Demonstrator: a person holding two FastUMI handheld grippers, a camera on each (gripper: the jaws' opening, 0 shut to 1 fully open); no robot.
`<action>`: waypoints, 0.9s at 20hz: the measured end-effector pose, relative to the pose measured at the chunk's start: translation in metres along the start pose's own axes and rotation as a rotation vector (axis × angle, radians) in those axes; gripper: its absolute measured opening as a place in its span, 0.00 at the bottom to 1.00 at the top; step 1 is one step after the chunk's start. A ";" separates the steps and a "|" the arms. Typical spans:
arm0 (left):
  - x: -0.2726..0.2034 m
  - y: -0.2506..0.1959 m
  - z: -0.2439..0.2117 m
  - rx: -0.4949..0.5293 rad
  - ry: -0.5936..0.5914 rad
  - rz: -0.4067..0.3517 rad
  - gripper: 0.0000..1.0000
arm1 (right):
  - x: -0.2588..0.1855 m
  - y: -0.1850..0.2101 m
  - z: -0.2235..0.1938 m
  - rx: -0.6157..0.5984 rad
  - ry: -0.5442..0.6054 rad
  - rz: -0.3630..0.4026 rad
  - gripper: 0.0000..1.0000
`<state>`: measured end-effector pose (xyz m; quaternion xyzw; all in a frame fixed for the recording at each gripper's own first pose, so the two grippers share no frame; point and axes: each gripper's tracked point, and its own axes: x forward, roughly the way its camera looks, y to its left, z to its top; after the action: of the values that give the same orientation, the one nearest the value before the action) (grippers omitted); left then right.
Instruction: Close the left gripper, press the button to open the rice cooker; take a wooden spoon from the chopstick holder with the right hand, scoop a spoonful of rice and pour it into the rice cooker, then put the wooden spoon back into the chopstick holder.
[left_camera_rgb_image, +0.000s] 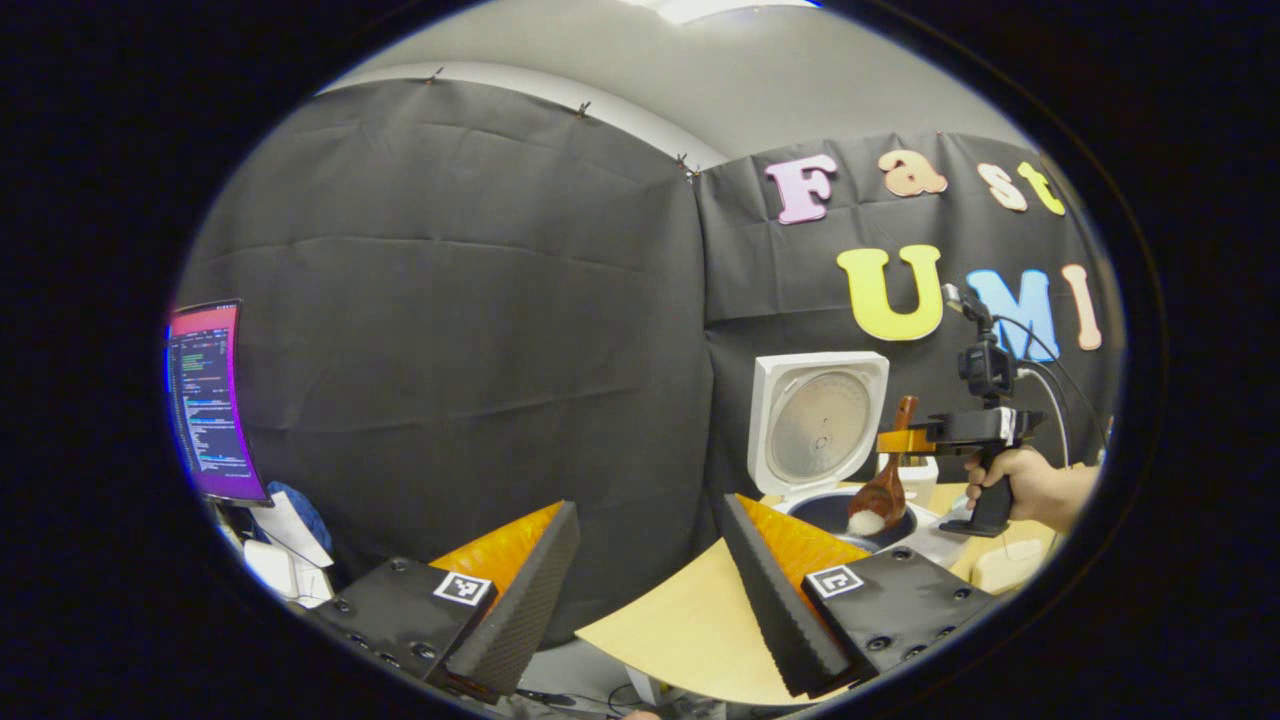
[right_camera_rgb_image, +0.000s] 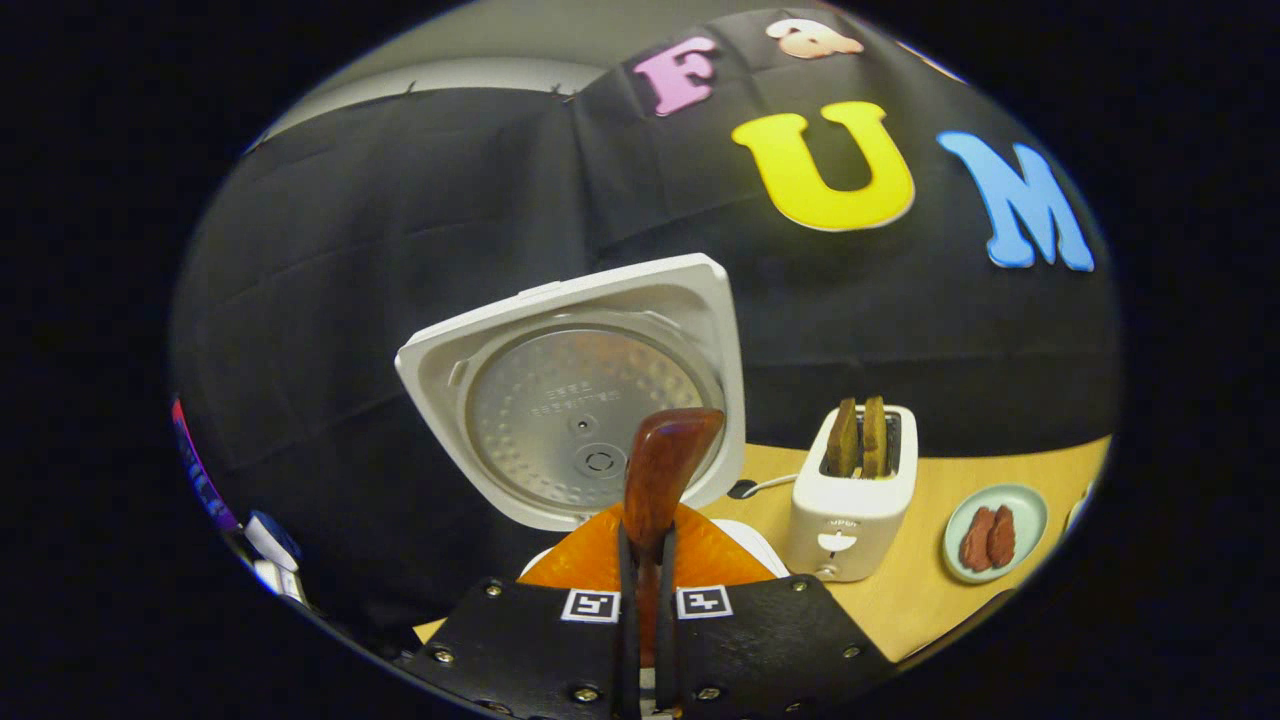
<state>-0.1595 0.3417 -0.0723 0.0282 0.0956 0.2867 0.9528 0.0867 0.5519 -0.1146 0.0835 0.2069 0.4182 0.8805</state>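
- Left gripper view: the left gripper is spread wide with nothing in it, above the wooden table edge; a monitor stands far left.
- Rice cooker is open, lid upright.
- Right gripper is clamped on the wooden spoon, bowl with rice over the pot.
- Right gripper view: a toaster and a plate are on the table.

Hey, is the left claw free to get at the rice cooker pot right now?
Probably not cleanly: the left claw is open and empty, but the right claw holds the wooden spoon bowl-down over the rice cooker pot opening, blocking the way in.
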 end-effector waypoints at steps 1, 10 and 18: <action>0.001 0.000 0.000 -0.002 -0.002 0.000 1.00 | -0.001 0.005 0.002 -0.059 -0.003 0.002 0.06; 0.002 0.005 0.004 -0.010 -0.002 0.004 0.99 | -0.014 0.010 0.027 -0.461 -0.098 -0.053 0.06; 0.009 -0.022 0.023 -0.020 -0.039 -0.048 0.98 | -0.060 -0.016 0.079 -0.267 -0.151 -0.043 0.06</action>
<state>-0.1354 0.3280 -0.0535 0.0220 0.0746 0.2642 0.9613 0.0984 0.4975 -0.0309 -0.0077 0.0846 0.4155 0.9056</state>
